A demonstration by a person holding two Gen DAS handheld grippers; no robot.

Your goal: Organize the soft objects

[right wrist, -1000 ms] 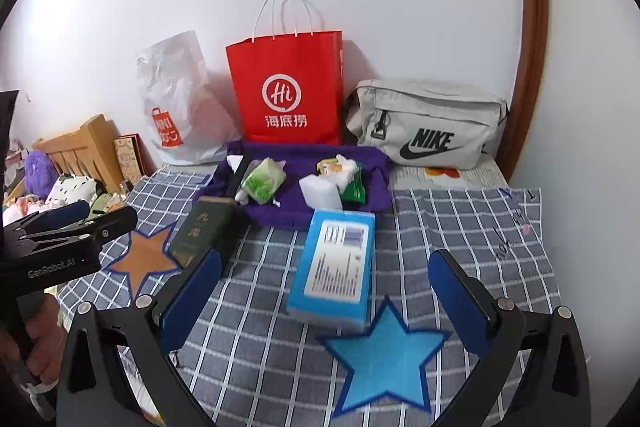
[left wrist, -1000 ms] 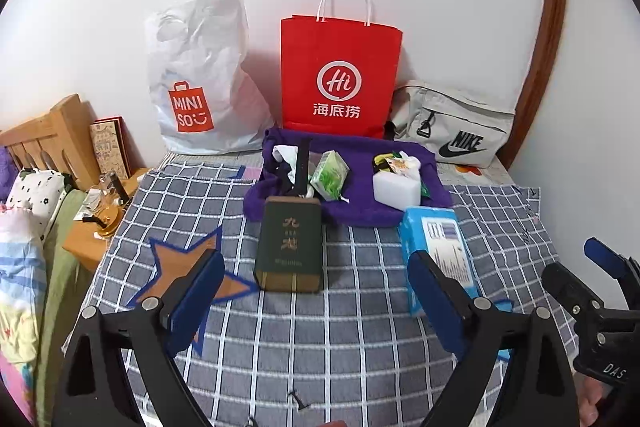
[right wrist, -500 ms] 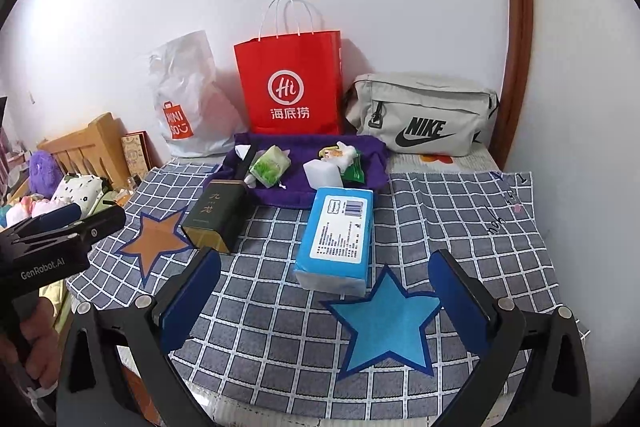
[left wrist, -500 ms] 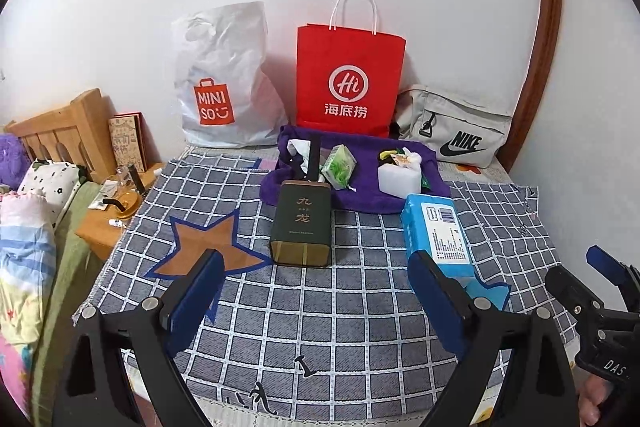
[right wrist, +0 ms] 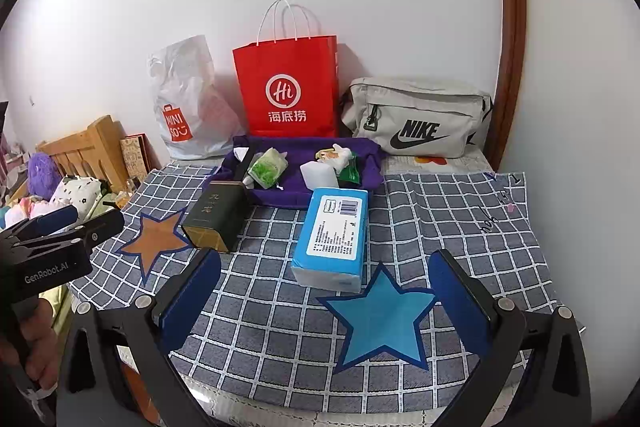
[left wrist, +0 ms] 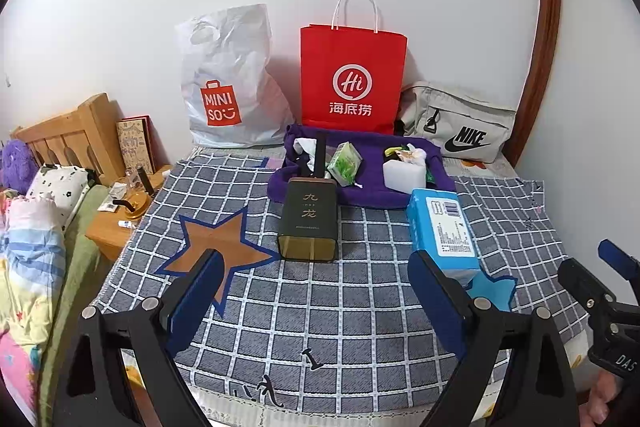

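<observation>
Both grippers, left gripper (left wrist: 316,291) and right gripper (right wrist: 324,291), wide open, empty; risk: blue tissue pack (right wrist: 332,233) beside the blue star (right wrist: 380,315) crushes or slips under an off-centre pinch

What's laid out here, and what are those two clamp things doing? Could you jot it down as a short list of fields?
surface: checked cloth
stars: orange star left, blue star right
near items: dark tin, blue tissue pack, its near end at the blue star's tip
purple tray: small packets, white block
against wall: white bag, red bag, grey bag
left gripper: open, empty
right gripper: open, empty
</observation>
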